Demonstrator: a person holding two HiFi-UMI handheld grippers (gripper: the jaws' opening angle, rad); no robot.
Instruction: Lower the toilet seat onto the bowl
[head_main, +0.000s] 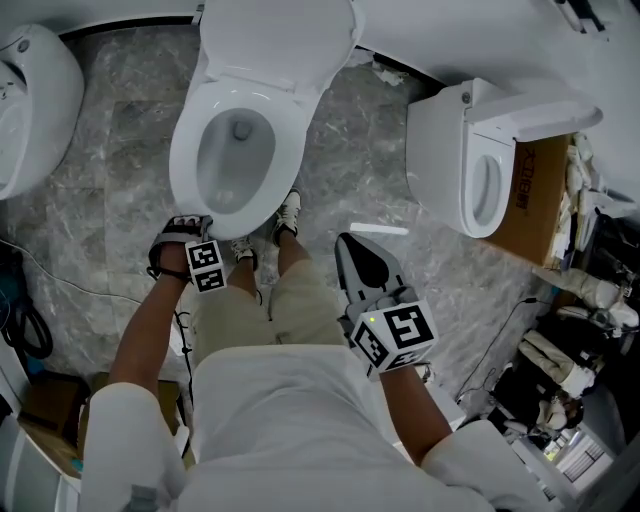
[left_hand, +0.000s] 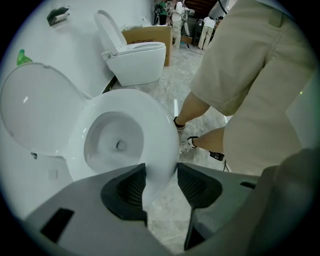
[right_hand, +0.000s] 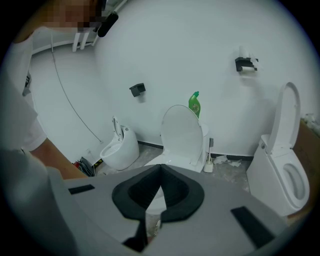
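Judged the job nearly done: found the toilet seat (head_main: 188, 170) flat on, or just above, the bowl (head_main: 225, 165), lid (head_main: 280, 40) upright behind; pending only release. Gripped the seat's front edge in the left tongs (left_hand: 161, 175), aimed straight down. Held the right tongs (right_hand: 161, 170) closed and empty, tilted downward above the floor (head_main: 120, 120).

The toilet (head_main: 262, 105) stands between a fixture (head_main: 30, 100) and another toilet (head_main: 470, 165)
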